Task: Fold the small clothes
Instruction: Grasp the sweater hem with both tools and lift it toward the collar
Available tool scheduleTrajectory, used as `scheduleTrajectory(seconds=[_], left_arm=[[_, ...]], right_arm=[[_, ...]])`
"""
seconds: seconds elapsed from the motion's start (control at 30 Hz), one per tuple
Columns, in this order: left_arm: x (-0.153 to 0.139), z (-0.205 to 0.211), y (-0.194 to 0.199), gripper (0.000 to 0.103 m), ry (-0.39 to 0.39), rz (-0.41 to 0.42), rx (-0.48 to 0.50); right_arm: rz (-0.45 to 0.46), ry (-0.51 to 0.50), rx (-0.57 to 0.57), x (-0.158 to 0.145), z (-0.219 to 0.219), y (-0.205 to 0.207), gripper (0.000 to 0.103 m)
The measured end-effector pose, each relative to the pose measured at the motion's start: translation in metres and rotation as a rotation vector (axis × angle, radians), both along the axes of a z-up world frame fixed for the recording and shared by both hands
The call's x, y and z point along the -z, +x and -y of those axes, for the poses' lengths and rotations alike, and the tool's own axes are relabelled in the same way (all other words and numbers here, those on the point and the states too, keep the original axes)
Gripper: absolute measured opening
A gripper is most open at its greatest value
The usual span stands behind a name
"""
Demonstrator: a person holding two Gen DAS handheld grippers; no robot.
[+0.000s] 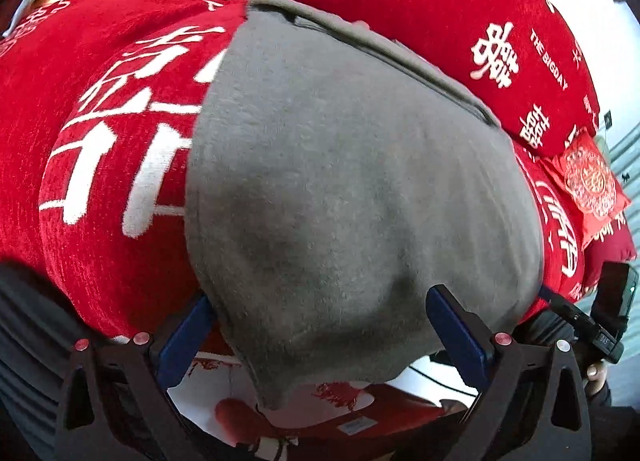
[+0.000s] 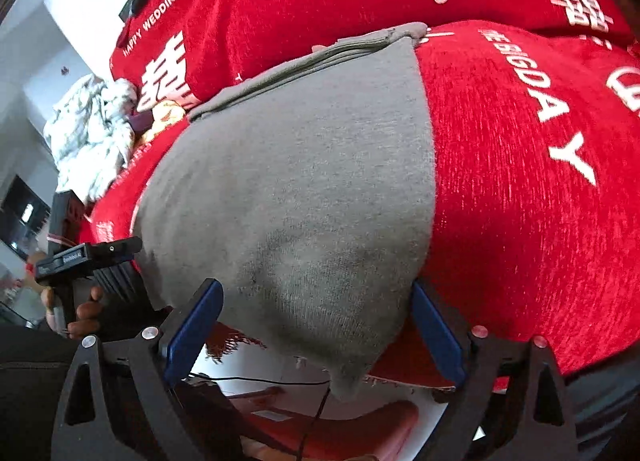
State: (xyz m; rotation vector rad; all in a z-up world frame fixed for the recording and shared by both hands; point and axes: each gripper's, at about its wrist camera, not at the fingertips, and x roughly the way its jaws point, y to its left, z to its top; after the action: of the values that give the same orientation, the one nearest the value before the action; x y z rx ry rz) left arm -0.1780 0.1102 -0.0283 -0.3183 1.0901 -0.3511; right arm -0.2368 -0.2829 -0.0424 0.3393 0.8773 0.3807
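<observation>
A grey knit garment (image 1: 340, 189) lies flat on a red cushioned seat (image 1: 100, 121); its near edge hangs over the seat's front. My left gripper (image 1: 320, 313) is open, its blue fingers (image 1: 460, 333) straddling the garment's near left corner without closing on it. In the right wrist view the same garment (image 2: 300, 189) fills the middle. My right gripper (image 2: 316, 313) is open too, blue fingers (image 2: 436, 329) either side of the near right corner. The far hem shows folded layers.
Red cushions with white lettering (image 1: 460, 21) back the seat. A crumpled white-grey cloth (image 2: 88, 133) lies at the left end. A red embroidered pouch (image 1: 592, 181) sits to the right. The other handheld gripper (image 2: 80, 261) shows at the left. White floor and a cable (image 2: 260, 381) lie below.
</observation>
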Motion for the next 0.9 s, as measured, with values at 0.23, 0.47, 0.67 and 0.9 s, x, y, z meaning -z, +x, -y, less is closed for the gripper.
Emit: scheduleTrajectory(seconds=[0.23, 0.47, 0.67, 0.9], left_arm=[[0.001, -0.003, 0.0, 0.103, 0.001, 0.0, 0.005], [0.006, -0.017, 0.0, 0.103, 0.005, -0.023, -0.024], [0.007, 0.003, -0.002, 0.101, 0.101, 0.013, -0.006], [-0.013, 0.012, -0.01, 0.023, 0.157, 0.092, 0.018]], right_arm=[[-0.013, 0.119, -0.038, 0.006, 0.006, 0.007, 0.06], [0.03, 0.053, -0.041, 0.008, -0.008, 0.006, 0.06], [0.008, 0.071, -0.031, 0.011, -0.004, 0.009, 0.014], [0.001, 0.096, -0.031, 0.012, -0.002, 0.009, 0.015]])
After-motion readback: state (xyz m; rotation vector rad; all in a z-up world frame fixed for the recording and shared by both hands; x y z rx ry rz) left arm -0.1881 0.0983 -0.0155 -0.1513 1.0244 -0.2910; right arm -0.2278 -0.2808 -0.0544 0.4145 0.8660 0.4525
